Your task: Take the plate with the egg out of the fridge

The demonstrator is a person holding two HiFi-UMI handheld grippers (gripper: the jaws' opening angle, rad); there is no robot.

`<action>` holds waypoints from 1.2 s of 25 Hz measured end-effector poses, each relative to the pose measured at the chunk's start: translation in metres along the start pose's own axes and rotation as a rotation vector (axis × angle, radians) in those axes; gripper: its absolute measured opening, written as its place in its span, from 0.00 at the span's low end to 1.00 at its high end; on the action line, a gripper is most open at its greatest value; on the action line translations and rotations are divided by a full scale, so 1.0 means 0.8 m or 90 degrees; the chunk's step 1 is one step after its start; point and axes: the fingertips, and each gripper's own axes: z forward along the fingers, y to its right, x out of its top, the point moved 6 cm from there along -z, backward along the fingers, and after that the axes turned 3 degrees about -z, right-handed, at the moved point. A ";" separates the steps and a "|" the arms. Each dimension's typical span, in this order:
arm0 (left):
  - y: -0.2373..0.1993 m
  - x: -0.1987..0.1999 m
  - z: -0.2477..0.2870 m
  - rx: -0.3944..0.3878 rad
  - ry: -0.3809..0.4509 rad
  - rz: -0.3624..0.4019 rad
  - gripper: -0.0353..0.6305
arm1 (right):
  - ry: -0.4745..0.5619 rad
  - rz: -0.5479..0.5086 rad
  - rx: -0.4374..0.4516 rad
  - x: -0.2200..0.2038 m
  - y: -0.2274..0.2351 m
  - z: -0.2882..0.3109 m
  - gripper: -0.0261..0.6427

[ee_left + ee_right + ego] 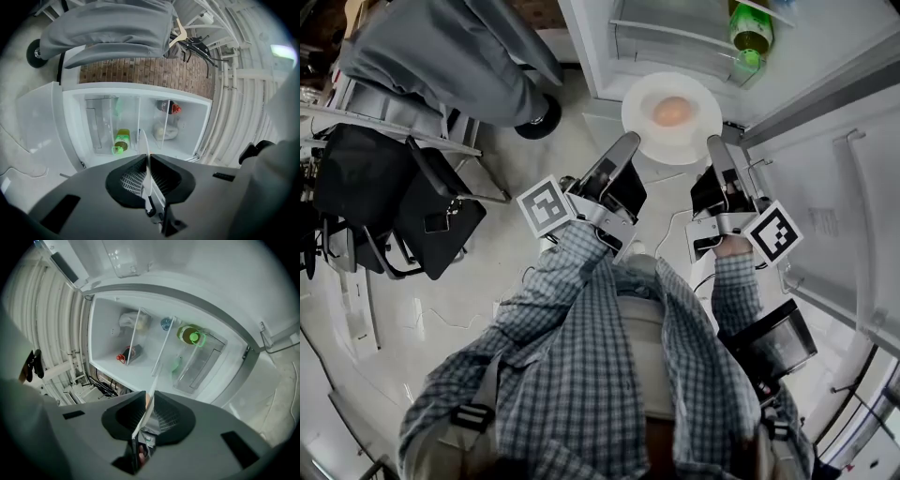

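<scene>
My left jaws (147, 158) are closed on the left rim of the plate (642, 105). In the left gripper view the thin white edge stands pinched between the ribbed pads. My right jaws (149, 401) are clamped the same way on the right rim, with the plate's edge running up between them. A sliver of orange shows just beside that edge.

The plate is round and white. It hangs level and face up between my two grippers, at the mouth of the open fridge (605, 56), with pale floor below its near edge. From each gripper it shows edge-on, a narrow line leading away toward the fridge shelves.

The egg (672, 112) lies on its side near the plate's middle. Its long axis runs roughly left to right, and it is well apart from both sets of jaws.

A green bottle (751, 33) lies in the fridge beyond the plate, to the far right. The fridge door (825, 187) stands open on the right. At the far left, someone in grey trousers (459, 56) stands by the fridge, with one black shoe (539, 117) on the floor near the plate. Black chairs (394, 202) are further left.
</scene>
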 end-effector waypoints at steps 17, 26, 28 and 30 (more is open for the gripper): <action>0.008 -0.023 -0.037 0.000 -0.022 0.000 0.10 | 0.004 0.008 -0.007 -0.025 -0.012 -0.039 0.13; 0.013 -0.007 -0.045 -0.007 -0.037 0.000 0.10 | 0.033 0.007 -0.010 -0.041 -0.025 -0.034 0.13; 0.014 -0.003 -0.045 -0.007 -0.043 0.002 0.10 | 0.034 0.005 -0.012 -0.042 -0.026 -0.032 0.13; 0.014 0.001 -0.045 -0.008 -0.046 0.002 0.10 | 0.035 0.004 -0.014 -0.044 -0.028 -0.030 0.13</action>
